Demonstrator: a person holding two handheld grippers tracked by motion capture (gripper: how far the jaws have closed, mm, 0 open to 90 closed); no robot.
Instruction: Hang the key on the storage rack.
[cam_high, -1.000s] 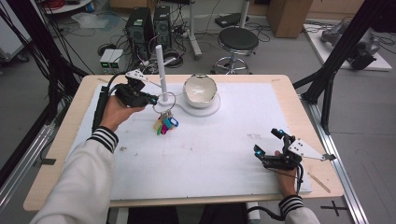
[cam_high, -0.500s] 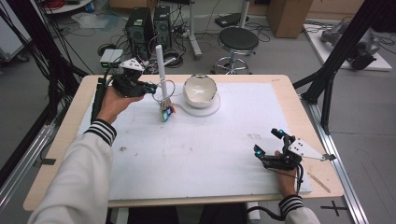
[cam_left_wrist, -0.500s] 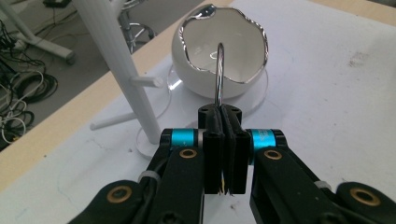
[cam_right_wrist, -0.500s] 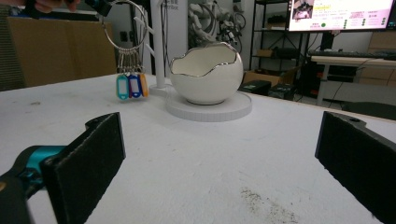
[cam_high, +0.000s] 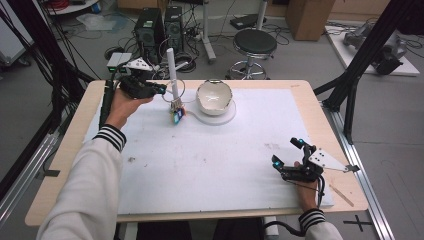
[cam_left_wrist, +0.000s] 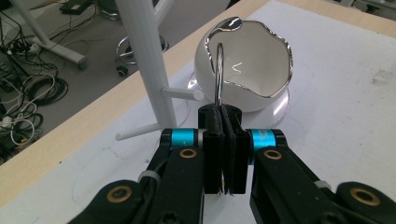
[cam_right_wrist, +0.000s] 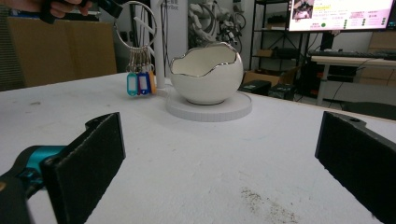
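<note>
Your tabletop (cam_high: 210, 165) carries a white eggshell bowl (cam_high: 214, 97) on a round base, just right of a white peg stand (cam_high: 171, 70). Your left tool (cam_left_wrist: 223, 140) is clamped on a metal key ring (cam_left_wrist: 219, 70), lifted beside the stand; your right tool (cam_high: 289, 156) rests wide apart near the front right corner. Right gripper view adds coloured key tags (cam_right_wrist: 140, 82) dangling off the ring.
</note>
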